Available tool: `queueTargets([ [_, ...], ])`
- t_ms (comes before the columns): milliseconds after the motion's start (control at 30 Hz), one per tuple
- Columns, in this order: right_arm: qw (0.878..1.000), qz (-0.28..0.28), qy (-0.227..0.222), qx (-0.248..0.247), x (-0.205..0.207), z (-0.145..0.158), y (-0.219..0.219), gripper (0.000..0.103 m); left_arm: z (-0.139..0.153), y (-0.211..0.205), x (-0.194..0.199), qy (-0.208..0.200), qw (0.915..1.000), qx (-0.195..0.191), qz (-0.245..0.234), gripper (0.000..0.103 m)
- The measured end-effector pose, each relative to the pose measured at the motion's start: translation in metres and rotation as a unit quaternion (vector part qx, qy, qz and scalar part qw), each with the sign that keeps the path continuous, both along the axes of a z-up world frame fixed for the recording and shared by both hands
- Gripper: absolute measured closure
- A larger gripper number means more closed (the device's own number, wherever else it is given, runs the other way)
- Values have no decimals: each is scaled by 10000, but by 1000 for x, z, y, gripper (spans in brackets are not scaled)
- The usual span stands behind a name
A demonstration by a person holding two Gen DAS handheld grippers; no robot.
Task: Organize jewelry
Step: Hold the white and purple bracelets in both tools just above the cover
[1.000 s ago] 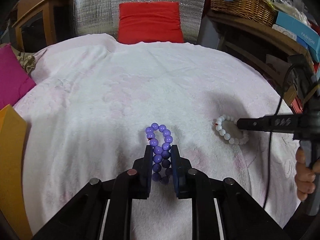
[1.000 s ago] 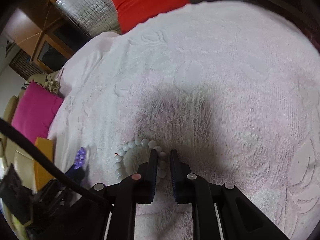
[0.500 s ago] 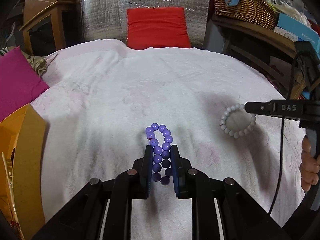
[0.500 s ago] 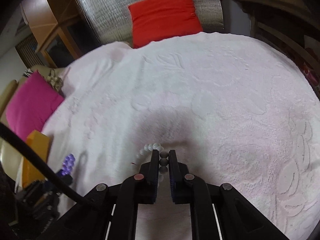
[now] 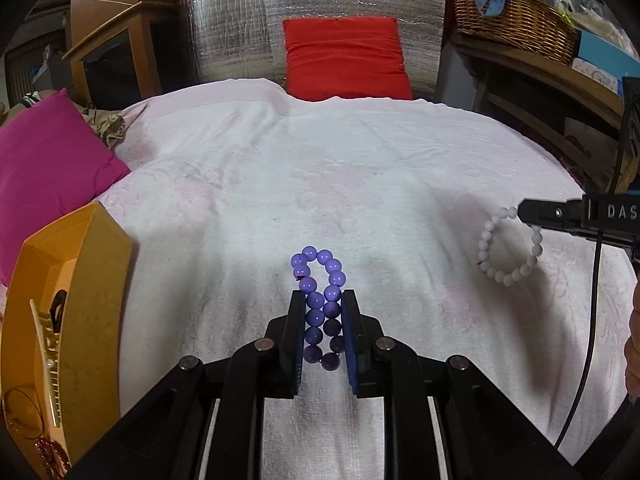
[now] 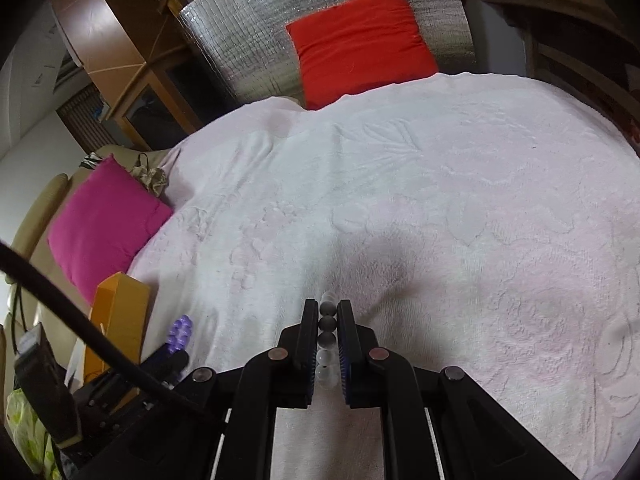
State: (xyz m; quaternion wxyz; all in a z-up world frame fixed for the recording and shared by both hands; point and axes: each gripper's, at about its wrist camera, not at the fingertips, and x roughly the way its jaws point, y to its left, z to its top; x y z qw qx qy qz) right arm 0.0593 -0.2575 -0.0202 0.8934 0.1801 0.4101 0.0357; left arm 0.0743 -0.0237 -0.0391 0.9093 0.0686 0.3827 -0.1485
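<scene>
Closest in, the left gripper point(image 5: 323, 300) is clamped on a purple bead bracelet point(image 5: 320, 304), the loop squeezed flat between the pads and its top arching out past the fingertips, above the pale pink towel point(image 5: 360, 168). To its left sits an open orange box point(image 5: 92, 280) at the towel's edge, with a gold hair clip point(image 5: 47, 356) lying inside. Off to the right, the right gripper point(image 6: 325, 308) pinches a white bead bracelet point(image 5: 508, 246); the ring dangles free from the tips, clear of the towel, its shadow falling below. Further back, a magenta cushion point(image 5: 48, 164) lies at the left, and a red cushion point(image 5: 346, 58) leans on the silver foil panel point(image 5: 240, 20). A wicker basket point(image 5: 512, 20) tops the shelf at far right.
</scene>
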Motion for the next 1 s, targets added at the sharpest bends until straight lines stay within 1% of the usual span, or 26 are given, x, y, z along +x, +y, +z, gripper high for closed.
queueTargets([
  [333, 9984, -3, 561, 81, 8, -22, -6, 92, -3, -2, 2, 33, 9999, 99, 58, 85],
  [400, 9979, -1, 641, 106, 8, -24, -7, 90, -4, -2, 4, 55, 9999, 107, 80, 85],
  [500, 9963, -16, 801, 312, 9, -30, -12, 90, -6, -3, 5, 90, 9998, 129, 104, 85],
  [567, 9954, -40, 890, 356, 8, -33, -15, 90, -7, -4, 5, 99, 9998, 159, 118, 85],
  [800, 9932, -54, 1149, 153, 10, -47, -18, 90, -10, -9, 7, 127, 9995, 257, 130, 85],
  [1000, 9933, -57, 1148, 80, 12, -49, -17, 88, -14, -9, 8, 142, 9990, 387, 167, 85],
])
